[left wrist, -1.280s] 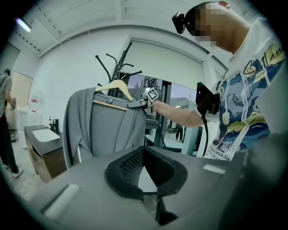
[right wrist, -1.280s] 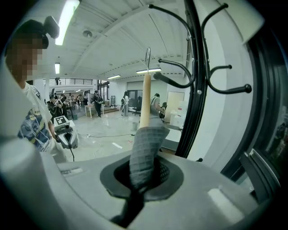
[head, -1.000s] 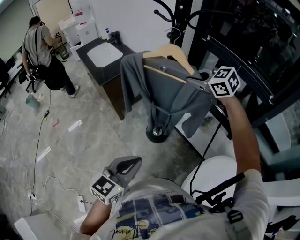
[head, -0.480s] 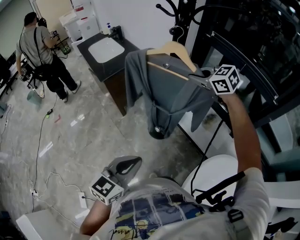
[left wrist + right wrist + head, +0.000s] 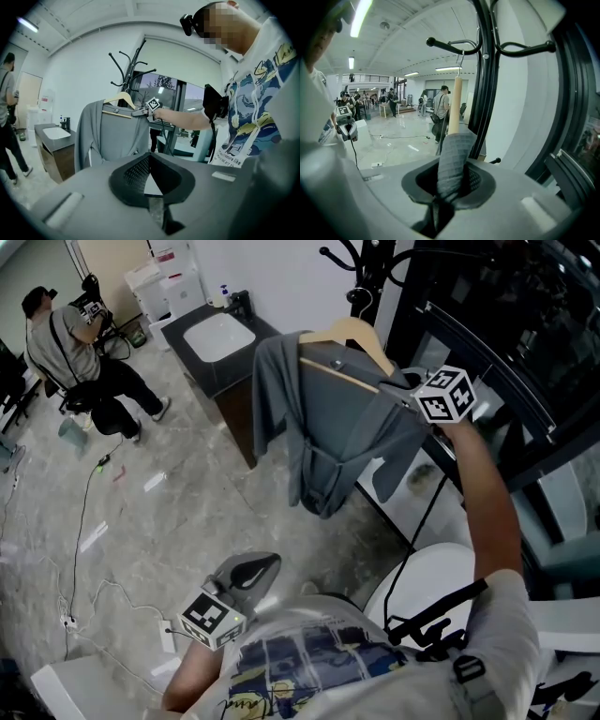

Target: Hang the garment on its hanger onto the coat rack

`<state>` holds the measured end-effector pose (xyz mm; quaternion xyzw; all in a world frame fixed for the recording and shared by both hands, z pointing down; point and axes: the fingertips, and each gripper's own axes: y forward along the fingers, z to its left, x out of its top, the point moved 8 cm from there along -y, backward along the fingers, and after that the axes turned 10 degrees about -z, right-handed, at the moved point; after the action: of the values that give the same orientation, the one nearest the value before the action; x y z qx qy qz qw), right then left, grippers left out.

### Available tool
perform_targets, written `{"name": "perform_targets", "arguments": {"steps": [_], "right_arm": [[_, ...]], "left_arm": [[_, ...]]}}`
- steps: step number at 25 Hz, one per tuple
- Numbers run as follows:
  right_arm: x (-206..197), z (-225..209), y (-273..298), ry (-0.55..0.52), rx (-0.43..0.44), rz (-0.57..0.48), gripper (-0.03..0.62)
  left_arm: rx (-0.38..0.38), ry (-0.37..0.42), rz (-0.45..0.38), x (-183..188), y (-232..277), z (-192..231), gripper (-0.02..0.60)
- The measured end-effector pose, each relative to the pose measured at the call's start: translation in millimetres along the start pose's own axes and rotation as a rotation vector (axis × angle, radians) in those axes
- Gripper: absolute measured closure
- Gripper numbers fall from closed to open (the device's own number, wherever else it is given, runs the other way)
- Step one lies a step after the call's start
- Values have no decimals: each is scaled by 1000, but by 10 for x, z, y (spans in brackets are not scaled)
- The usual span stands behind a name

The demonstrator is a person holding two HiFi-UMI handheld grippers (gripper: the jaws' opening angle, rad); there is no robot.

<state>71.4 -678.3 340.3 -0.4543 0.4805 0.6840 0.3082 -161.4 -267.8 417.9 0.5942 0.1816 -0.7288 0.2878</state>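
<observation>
The grey garment (image 5: 337,427) hangs on its wooden hanger (image 5: 352,334), whose hook sits over an arm of the coat rack (image 5: 361,263), the right gripper (image 5: 401,382) is opening its jaws around the garment's shoulder, and the left gripper (image 5: 246,573), low by the person's chest, is closed and empty.
</observation>
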Motion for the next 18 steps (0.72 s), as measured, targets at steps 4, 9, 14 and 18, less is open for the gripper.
{"name": "perform_targets", "arguments": {"steps": [4,9,14,18], "right_arm": [[53,19,-26,-21,-70,-29,471],[188,131,-307,-73,-226,-62,401],[399,548,-721,-154,-393,-119,399],[498,1112,-980,-217,-479,-157,414]], "left_arm": [[16,1,0,-56,-206,-60,580],[11,-1,-2,-92,-483,-190,580],[-3,-2,-4,-152,-848,-315,579],[-24,-3,-4,-211,-1103,-416,580]]}}
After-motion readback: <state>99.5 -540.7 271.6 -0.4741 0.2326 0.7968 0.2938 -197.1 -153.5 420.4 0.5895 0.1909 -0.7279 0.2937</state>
